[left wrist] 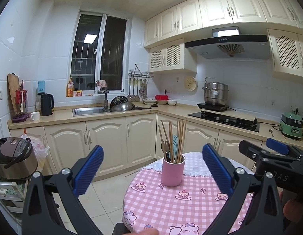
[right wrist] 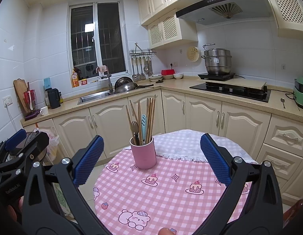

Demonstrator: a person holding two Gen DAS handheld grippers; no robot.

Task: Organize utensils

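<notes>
Both grippers, left gripper and right gripper, are hanging spread wide, empty; the pink cup is holding chopsticks, a fork.

Pink cup on pink-checked tablecloth; blue fingers.

Matt pink cup looks plastic, chopsticks plain wood, checked tablecloth smooth, possibly wipe-clean vinyl, gripper pads ribbed blue rubber on black plastic arms, steamer pot glossy steel.
</notes>
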